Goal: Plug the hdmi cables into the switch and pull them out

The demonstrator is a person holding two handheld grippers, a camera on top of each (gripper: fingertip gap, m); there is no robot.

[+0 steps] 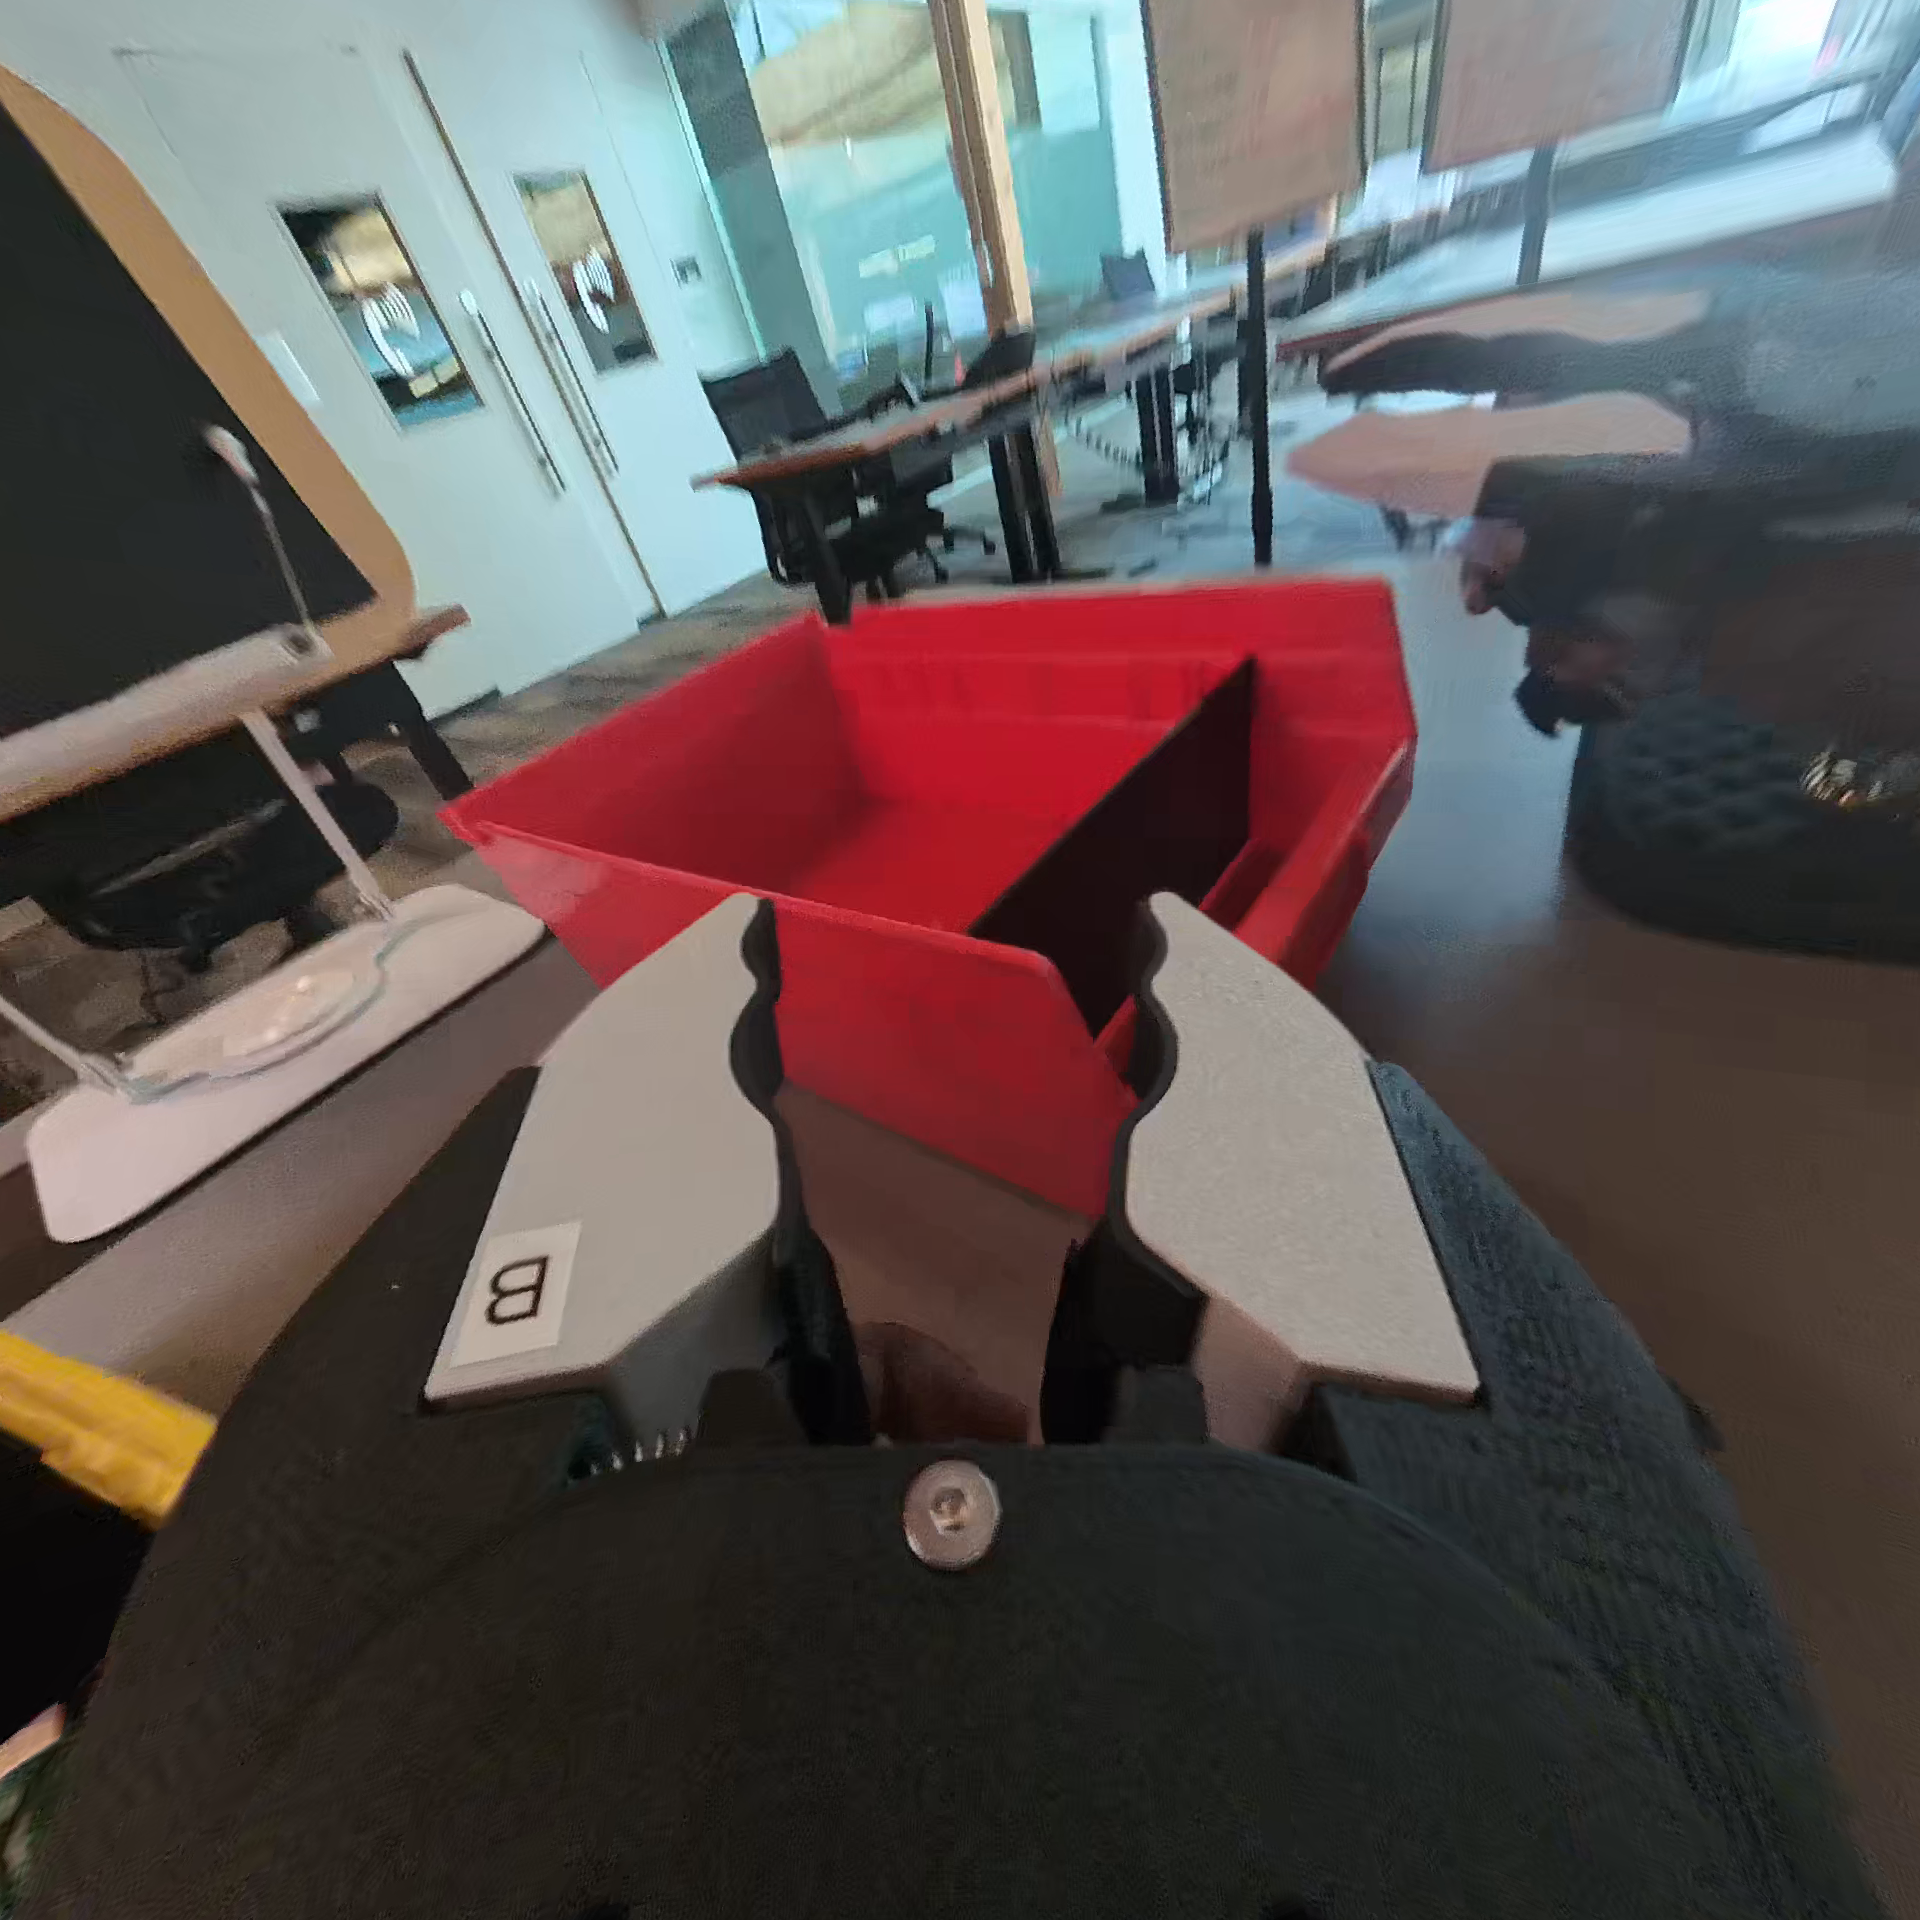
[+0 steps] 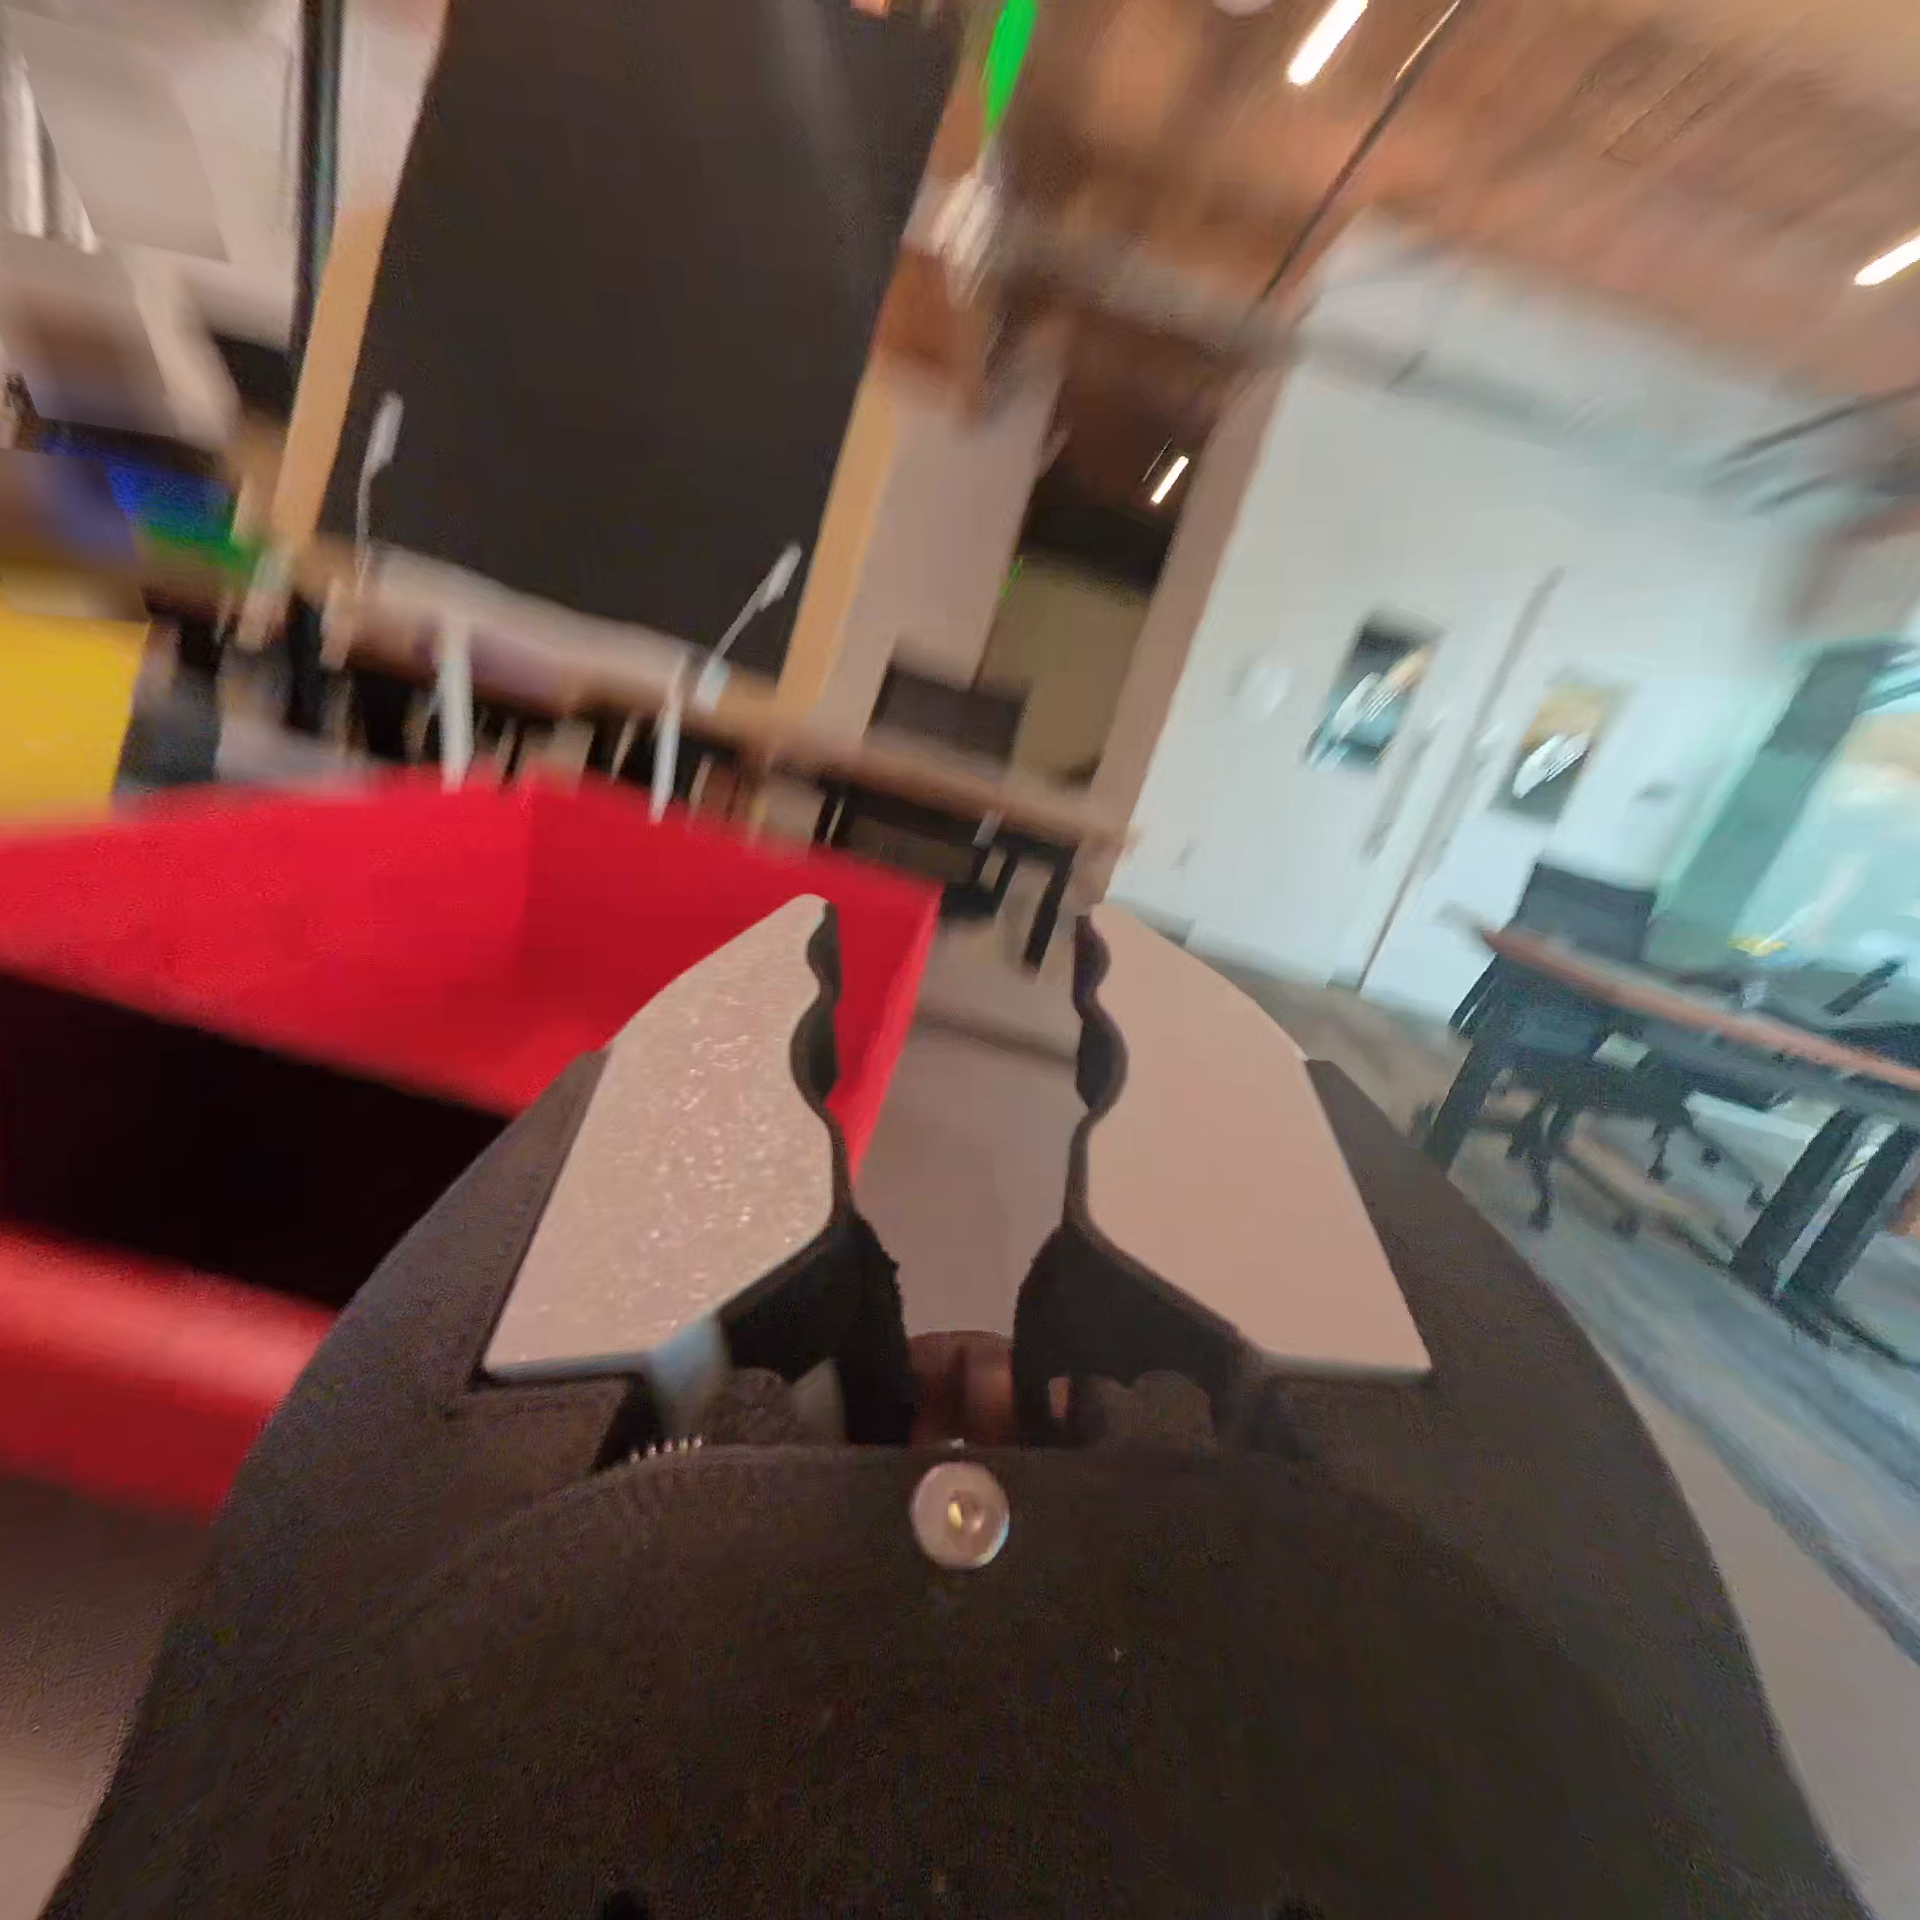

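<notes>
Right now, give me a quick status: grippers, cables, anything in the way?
Left gripper open, empty. Right gripper open, empty. No HDMI cables or switch in view. Red bin with black divider directly ahead of left gripper.

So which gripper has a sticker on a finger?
The left gripper: a white sticker sits on its left finger. The right gripper's fingers are bare.

In the right wrist view motion blur smears the red bin (image 2: 312, 935), cut off at the left edge. In the left wrist view the far right hand-held gripper (image 1: 1538, 644) is blurred, its jaw state unreadable; the left hand-held gripper (image 1: 956, 935) hides the red bin's near corner.
</notes>
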